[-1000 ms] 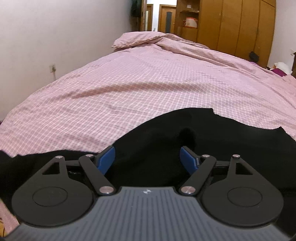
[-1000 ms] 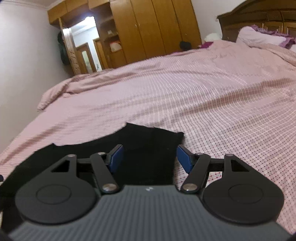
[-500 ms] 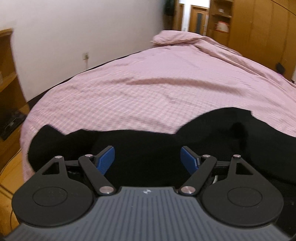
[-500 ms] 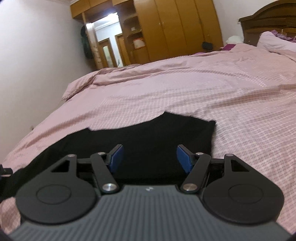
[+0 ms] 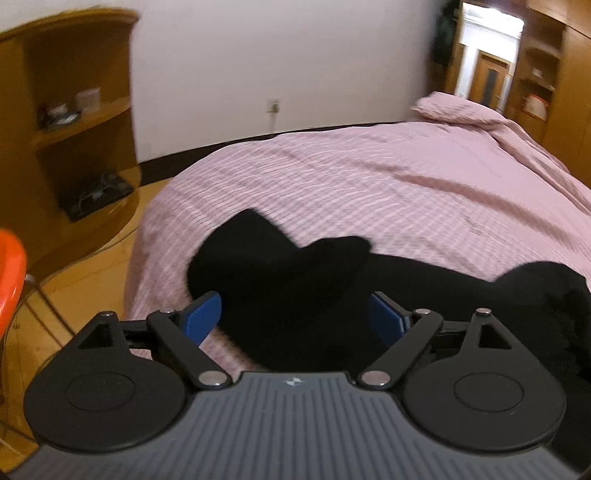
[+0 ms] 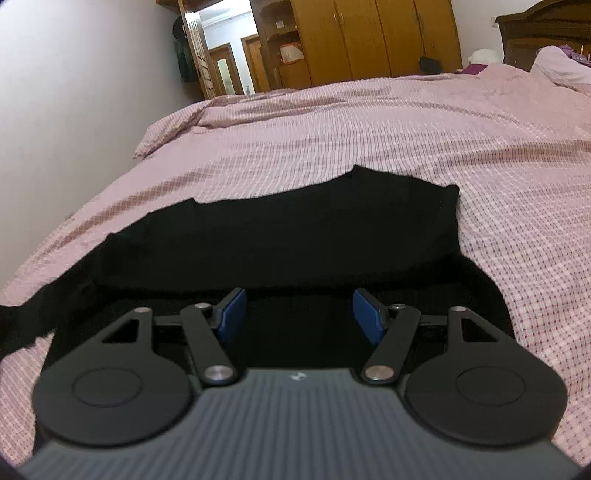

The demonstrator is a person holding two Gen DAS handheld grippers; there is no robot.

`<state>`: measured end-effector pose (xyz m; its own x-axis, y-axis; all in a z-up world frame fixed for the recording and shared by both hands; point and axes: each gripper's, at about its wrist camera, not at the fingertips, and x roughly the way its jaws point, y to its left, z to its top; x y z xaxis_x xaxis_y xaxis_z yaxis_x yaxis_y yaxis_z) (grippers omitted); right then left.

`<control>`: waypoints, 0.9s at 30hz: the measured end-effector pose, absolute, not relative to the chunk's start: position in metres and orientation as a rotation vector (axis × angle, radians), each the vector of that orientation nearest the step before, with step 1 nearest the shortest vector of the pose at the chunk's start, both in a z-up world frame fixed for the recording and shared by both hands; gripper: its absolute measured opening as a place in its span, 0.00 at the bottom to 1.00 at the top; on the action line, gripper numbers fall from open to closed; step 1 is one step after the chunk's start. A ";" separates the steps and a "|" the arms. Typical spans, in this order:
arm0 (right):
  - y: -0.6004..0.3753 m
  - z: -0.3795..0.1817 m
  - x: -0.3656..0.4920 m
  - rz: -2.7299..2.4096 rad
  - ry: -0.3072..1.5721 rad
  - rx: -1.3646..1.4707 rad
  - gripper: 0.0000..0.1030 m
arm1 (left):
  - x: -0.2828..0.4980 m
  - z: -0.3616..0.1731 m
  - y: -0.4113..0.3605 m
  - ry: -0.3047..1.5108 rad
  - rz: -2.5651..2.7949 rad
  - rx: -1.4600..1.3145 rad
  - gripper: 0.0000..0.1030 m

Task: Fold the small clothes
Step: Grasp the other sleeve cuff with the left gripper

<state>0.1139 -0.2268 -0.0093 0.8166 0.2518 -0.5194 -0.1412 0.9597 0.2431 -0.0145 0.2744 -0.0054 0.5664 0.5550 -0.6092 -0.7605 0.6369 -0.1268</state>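
A black garment lies spread on the pink checked bedspread. In the left wrist view its left end is a bunched flap near the bed's corner. My left gripper hovers over that end, jaws opening wide, cloth showing between the blue pads but not pressed by them. My right gripper stands open just above the garment's near part, blue pads apart with only black cloth below. The garment's far edge has a notch in the right wrist view.
The bed's corner and a wooden floor drop away at the left. A curved wooden shelf unit and an orange object stand there. Wardrobes and a doorway lie beyond the bed; a headboard at the right.
The left gripper swung left along the garment to its end near the bed corner, and its jaws widened. The right gripper moved closer and lower over the cloth, its jaws unchanged.
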 end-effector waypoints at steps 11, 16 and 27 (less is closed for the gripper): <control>-0.221 -0.023 0.113 0.215 0.633 0.198 0.64 | -0.022 -0.051 0.312 0.496 0.781 -0.635 0.88; -0.219 -0.025 0.113 0.217 0.641 0.198 0.64 | -0.012 -0.048 0.313 0.417 0.705 -0.622 0.80; -0.220 -0.030 0.112 0.216 0.651 0.210 0.64 | 0.027 -0.046 0.299 0.466 0.661 -0.468 0.59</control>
<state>0.1125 -0.2198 -0.0299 0.7746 0.2637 -0.5748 -0.1329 0.9565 0.2597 0.0268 0.2989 -0.0463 0.6958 0.4680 -0.5448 -0.6705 0.6951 -0.2592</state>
